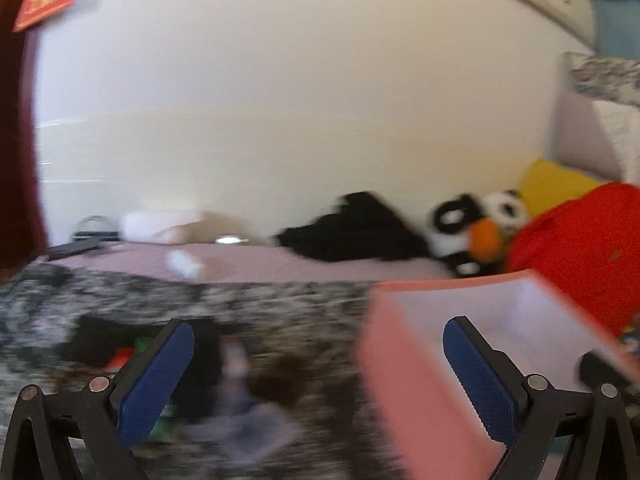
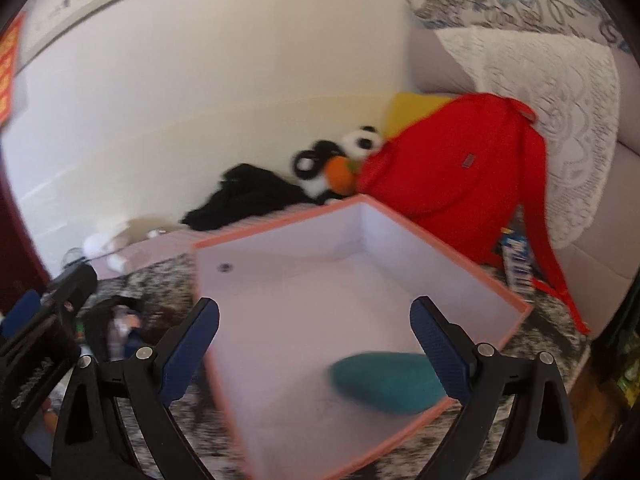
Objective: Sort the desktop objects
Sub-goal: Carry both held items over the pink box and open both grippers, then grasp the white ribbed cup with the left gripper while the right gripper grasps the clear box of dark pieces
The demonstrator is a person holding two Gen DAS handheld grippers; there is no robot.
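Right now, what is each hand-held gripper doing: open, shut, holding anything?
Left hand-held gripper: open, holding nothing.
Right hand-held gripper: open, empty, over the pink box with the teal object inside.

A red backpack (image 2: 460, 176) leans against a lace-covered sofa (image 2: 552, 92), beside a yellow cushion (image 2: 408, 110). A panda toy (image 2: 340, 156) and black cloth (image 2: 248, 196) lie along the white wall (image 1: 280, 100).
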